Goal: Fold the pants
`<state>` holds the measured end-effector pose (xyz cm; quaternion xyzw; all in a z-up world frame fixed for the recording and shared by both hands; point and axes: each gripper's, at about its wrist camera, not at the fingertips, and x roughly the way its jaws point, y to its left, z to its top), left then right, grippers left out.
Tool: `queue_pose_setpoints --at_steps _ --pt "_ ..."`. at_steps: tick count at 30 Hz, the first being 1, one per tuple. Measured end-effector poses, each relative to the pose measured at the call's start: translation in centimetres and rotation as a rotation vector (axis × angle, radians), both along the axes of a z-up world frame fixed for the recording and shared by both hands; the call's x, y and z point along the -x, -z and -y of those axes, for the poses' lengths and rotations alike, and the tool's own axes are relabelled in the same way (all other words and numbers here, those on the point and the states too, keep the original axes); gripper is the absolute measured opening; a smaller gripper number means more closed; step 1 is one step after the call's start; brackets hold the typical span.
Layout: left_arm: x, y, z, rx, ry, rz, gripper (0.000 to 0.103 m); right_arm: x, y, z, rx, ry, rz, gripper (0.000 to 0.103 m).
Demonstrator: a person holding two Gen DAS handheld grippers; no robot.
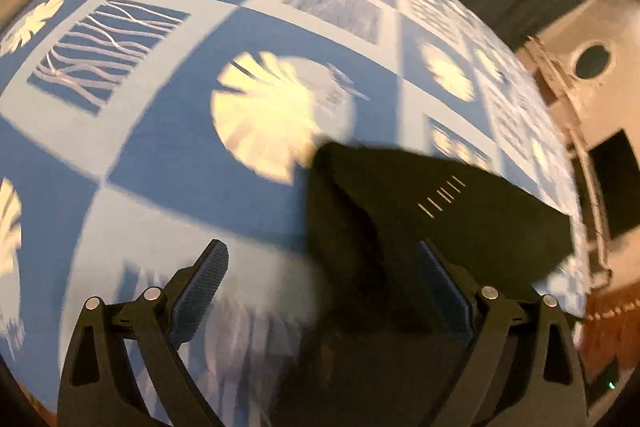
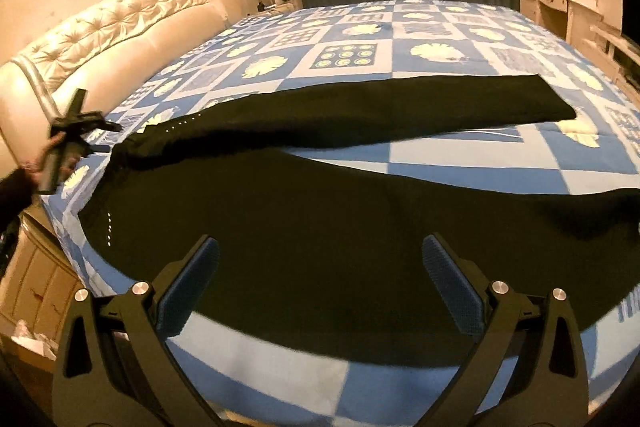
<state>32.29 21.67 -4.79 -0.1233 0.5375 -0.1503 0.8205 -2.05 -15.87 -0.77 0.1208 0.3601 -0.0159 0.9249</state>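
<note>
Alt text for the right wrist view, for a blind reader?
Black fabric pants lie spread on a blue-and-white patterned bedspread, legs apart. The open right hand-held gripper hovers above them; the left hand-held gripper nears the waistband.

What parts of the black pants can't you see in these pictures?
- Pants, right wrist view: the near leg's right end is cut off by the picture's edge.
- Left wrist view: the pants' near part is blurred and hidden behind the left gripper.
- The pants' underside: hidden against the bedspread.
</note>
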Motion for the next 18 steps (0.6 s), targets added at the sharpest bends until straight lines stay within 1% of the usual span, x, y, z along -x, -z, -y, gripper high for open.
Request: queue_pose_setpoints --at_steps 3,5,6,8,9,12,14,16,17,18 --pt "-2.5 1.1 0.8 -0.009 0.050 0.024 0.093 -1.3 0.3 -0.3 -0.025 -0.013 -0.007 0.101" --pt "-3.6 1.6 1.8 -0.019 0.099 0.041 0.093 -1.9 0.6 -0.5 -0.031 -0.024 -0.013 0.101" --pt "-4.0 1.9 2.5 -0.037 0.133 0.050 0.093 -2.4 0.8 -0.7 -0.034 -0.028 -0.018 0.101" --pt "-4.8 2.6 3.5 -0.038 0.197 0.041 0.093 -3.3 1.3 -1.0 -0.058 -0.036 -0.026 0.101" --pt "-5.1 2.9 3.8 -0.007 0.236 0.025 0.093 -3.5 1.5 -1.0 -0.067 -0.040 -0.028 0.101" --pt "-4.9 3.2 4.6 0.096 0.306 0.001 0.093 -4.3 1.8 -1.2 -0.097 -0.051 -0.032 0.101" --pt "-4.9 3.3 4.5 0.125 0.320 -0.008 0.093 -4.8 1.9 -1.4 -0.109 -0.060 -0.032 0.101" --pt "-5.1 3.5 3.8 0.174 0.307 -0.027 0.092 -5.3 1.9 -1.6 -0.115 -0.074 -0.039 0.101" --pt "-5.3 3.6 3.5 0.197 0.296 -0.035 0.089 -5.6 1.9 -1.6 -0.117 -0.084 -0.040 0.101" --pt "-5.5 3.7 3.1 0.211 0.275 -0.047 0.075 -5.9 1.8 -1.7 -0.119 -0.094 -0.038 0.101"
